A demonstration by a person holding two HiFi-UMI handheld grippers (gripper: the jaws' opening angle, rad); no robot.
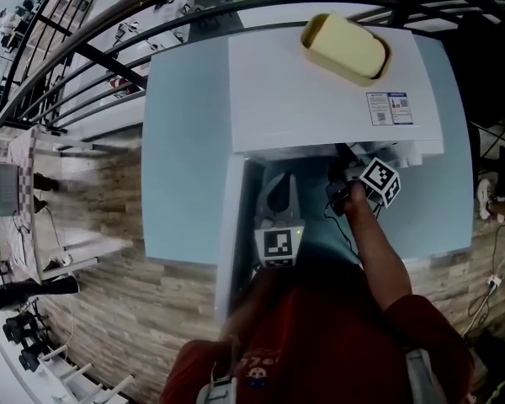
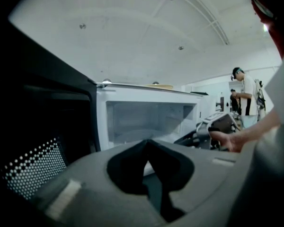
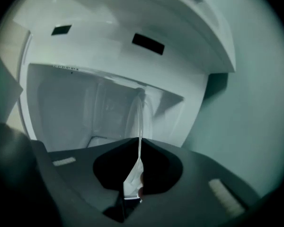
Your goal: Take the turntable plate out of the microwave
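Note:
The white microwave [image 1: 320, 82] stands on a pale blue table [image 1: 185, 158], its door [image 1: 231, 225] swung open to the left. My right gripper [image 1: 343, 168] reaches into the cavity mouth. In the right gripper view the clear glass turntable plate [image 3: 138, 122] shows edge-on, its rim between the jaws, and my right gripper [image 3: 136, 150] is shut on it. My left gripper [image 1: 279, 185] hovers before the opening, shut and holding nothing [image 2: 149, 148]. From the head view the microwave's top hides the plate.
A yellow oblong dish [image 1: 345, 47] rests on top of the microwave. The dark door [image 2: 38, 141] with its dotted mesh stands close at my left gripper's left. A person [image 2: 246, 98] stands far off in the room. Wooden floor [image 1: 101, 217] surrounds the table.

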